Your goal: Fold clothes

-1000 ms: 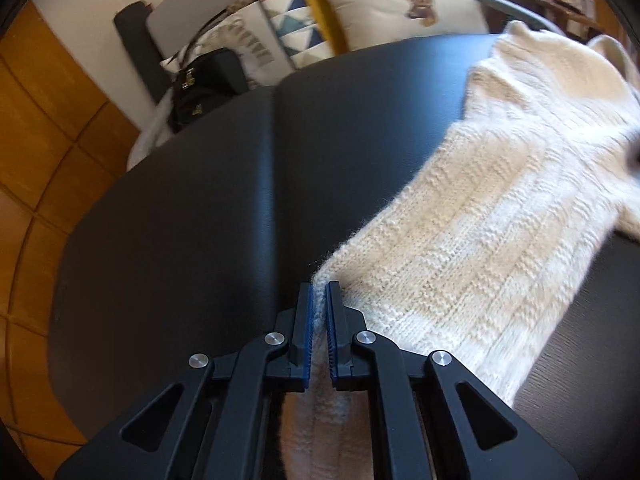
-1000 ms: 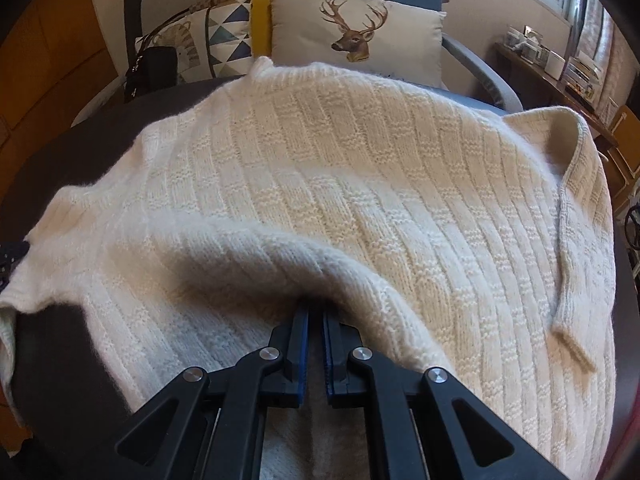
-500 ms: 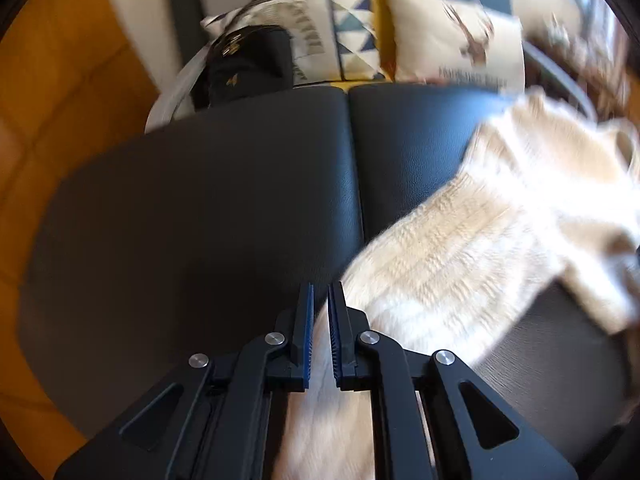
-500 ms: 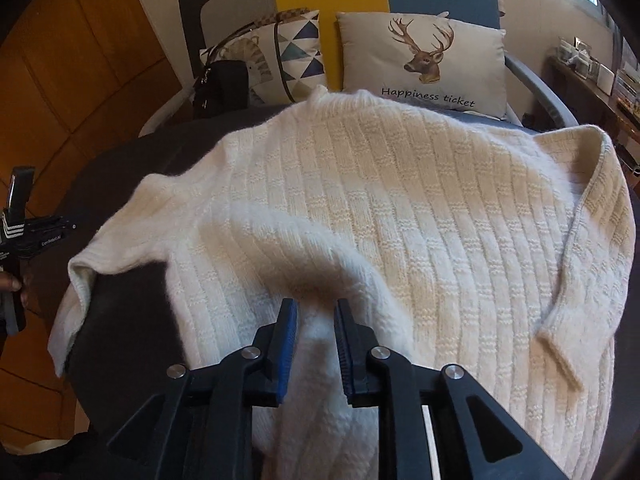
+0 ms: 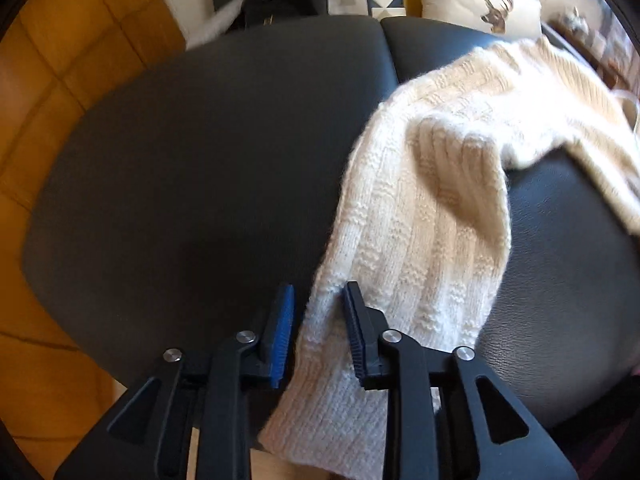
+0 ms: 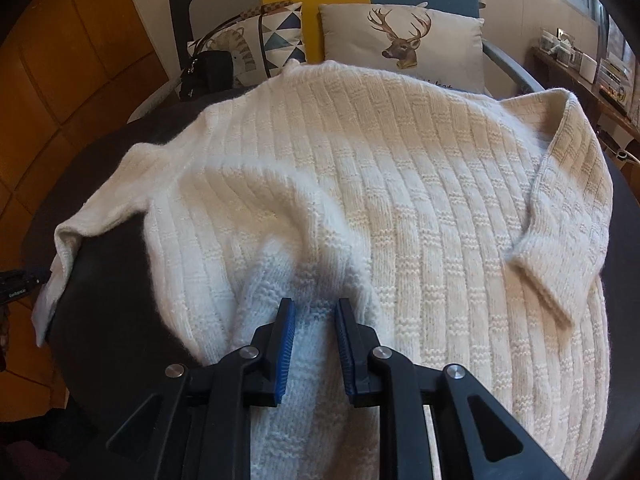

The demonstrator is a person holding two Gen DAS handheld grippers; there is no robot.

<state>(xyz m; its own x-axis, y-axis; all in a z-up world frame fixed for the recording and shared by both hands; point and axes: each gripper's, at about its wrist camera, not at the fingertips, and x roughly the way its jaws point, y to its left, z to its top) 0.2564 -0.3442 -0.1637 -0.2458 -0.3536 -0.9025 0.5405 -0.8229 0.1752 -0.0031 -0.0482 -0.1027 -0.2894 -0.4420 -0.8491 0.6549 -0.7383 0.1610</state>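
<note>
1. Now the cream sweater lies spread over the dark tabletop, its body covering most of the surface in the right wrist view, with one sleeve already folded in over the body at the right.

2. The left tool has just been opening: its jaws stand apart, and the left sleeve edge sits loosely between them without the pads pressing on it. I read that as released.

3. The right tool has also just been opening. Its jaws are parted over a raised ridge of knit near the hem; the fabric lies between the pads but does not look pinched, so this one reads as let go too.

4. The left sleeve is the relation that matters. In the left wrist view its long axis runs from the near cuff, which hangs over the near tabletop edge at the left tool, away toward the far right, where it joins the body. The body therefore lies to the right of and beyond that tool.

5. The left hand is plainly the nearer one to that sleeve; the right tool is over the body, well apart from the cuff.

6. My judgement: the likely next move is to carry the sleeve rightward across the body, and that calls for a fresh grip, since the cuff is free now.

7. Behind the tabletop stand cushions and a black bag, clear of the work.
</note>
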